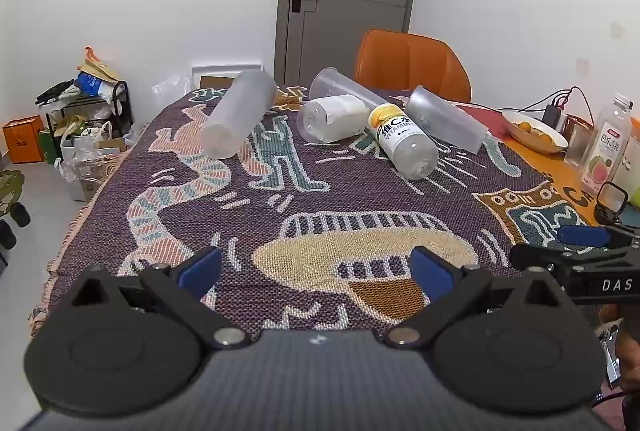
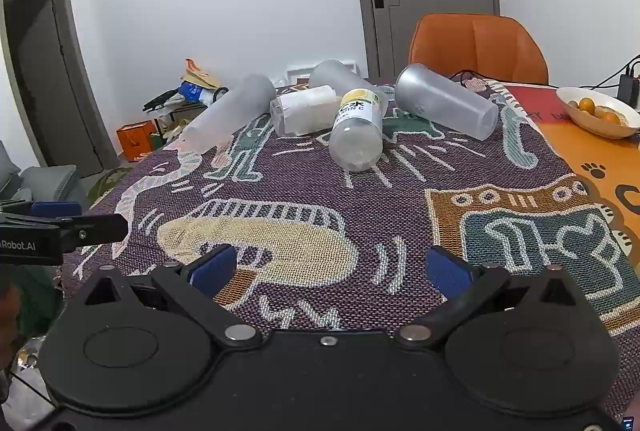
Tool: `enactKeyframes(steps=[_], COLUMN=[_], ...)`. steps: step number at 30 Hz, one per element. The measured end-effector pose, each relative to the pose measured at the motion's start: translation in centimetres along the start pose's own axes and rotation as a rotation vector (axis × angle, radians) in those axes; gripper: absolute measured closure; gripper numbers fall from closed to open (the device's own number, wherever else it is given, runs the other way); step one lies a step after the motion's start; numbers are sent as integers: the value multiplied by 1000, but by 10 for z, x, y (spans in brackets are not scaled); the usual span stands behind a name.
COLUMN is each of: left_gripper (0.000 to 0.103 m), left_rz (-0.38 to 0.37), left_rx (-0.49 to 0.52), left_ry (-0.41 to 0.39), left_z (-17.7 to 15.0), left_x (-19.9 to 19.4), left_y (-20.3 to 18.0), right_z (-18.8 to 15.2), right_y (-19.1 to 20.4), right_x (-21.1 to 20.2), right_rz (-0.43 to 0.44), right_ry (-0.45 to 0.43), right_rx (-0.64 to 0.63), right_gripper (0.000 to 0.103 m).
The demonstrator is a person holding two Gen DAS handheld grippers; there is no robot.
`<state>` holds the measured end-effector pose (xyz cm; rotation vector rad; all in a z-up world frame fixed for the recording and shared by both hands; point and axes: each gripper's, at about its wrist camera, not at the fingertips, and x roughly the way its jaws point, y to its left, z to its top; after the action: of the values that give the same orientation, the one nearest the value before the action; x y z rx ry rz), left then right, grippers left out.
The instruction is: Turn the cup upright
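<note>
Cups, five items, all lying on their sides on the woven blanket (image 1: 320, 199) that covers the desk; none upright yet.

- Tall frosted cup (image 1: 238, 113): at 11 o'clock in the left wrist view, apart from the rest, base toward the camera.
- Wrapped cup (image 1: 334, 119): at 12 o'clock, white paper visible through its wall; a clear cup (image 1: 344, 85) lies just behind it, touching or nearly so.
- Yellow-labelled bottle (image 1: 402, 141): at 1 o'clock, base toward the camera, pressed between the wrapped cup and the grey cup (image 1: 446, 119).
- Left gripper (image 1: 316, 267): pads wide apart, nothing between them, hovering over the near blanket, well short of every cup.
- Right gripper (image 2: 330, 269): likewise spread and unloaded, beside the left one.
- Fruit bowl (image 2: 600, 111) and drink bottle (image 1: 606, 141): at 2 to 3 o'clock on bare desk, near the grey cup.

Hazards, judged:
- Round bodies may roll when nudged; a push on the clustered three likely shifts its neighbours.
- Thin plastic walls may buckle or squirt out under a hard squeeze.
- Blanket weave is soft and uneven; a tall cup set down tilted could topple again.
- The grey cup could roll toward the fruit bowl.
</note>
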<state>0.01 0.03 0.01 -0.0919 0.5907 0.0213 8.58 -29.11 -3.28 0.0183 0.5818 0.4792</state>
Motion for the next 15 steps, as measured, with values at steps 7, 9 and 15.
enactKeyframes(steps=[7,9,15], left_gripper=[3,3,3], left_rz=[-9,-10,3], left_rx=[4,3,1], left_ry=[-5,-8,-20], left_z=[0,0,-5], left_x=[-2,-4,-6], left_y=[3,6,5], right_z=[1,1,-1], right_y=[0,0,0], right_x=[0,0,1], right_rz=[-6,-6,-8], right_ry=[-3,-4,-4], right_rx=[-5,-6,-9], right_gripper=[0,0,0])
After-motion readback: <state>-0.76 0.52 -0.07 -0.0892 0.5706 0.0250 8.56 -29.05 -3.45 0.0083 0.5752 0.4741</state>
